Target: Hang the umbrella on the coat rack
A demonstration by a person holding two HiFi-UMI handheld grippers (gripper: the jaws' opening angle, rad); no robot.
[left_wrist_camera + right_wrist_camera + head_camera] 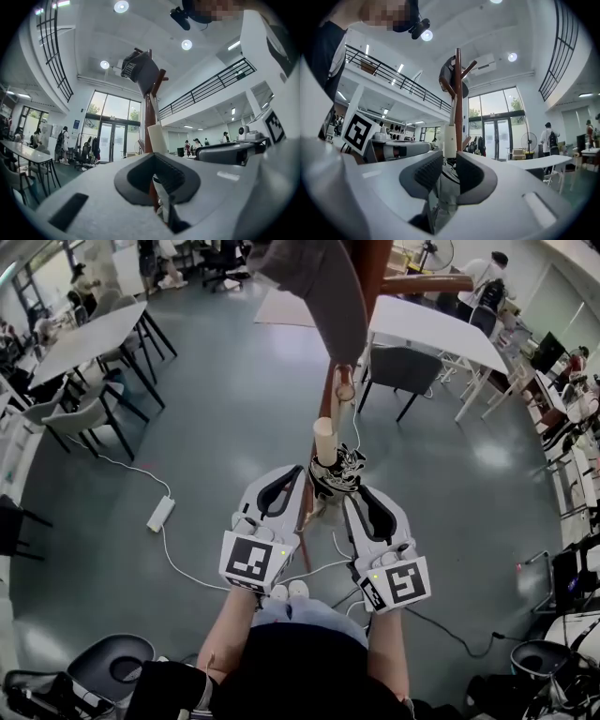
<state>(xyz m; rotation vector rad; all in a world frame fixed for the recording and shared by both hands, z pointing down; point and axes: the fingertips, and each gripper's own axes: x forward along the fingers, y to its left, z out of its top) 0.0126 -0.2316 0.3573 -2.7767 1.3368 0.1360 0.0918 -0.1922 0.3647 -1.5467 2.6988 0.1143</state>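
Note:
A folded umbrella [337,474], black-and-white patterned with a cream handle [324,439] pointing up, is held between both grippers just in front of the brown wooden coat rack [330,390]. A grey cap [319,287] hangs on the rack's top pegs. My left gripper [302,482] is shut on the umbrella's left side and my right gripper [349,491] on its right side. In the left gripper view the umbrella [157,138] rises between the jaws of that gripper [161,187], with the rack pole [150,117] behind. In the right gripper view the umbrella's cloth [443,187] fills the narrow gap of that gripper [446,171].
A white power strip [161,513] and its cable lie on the grey floor at the left. A white table [427,329] with a dark chair [403,369] stands behind the rack, and another table [89,334] with chairs at the far left. People stand in the background.

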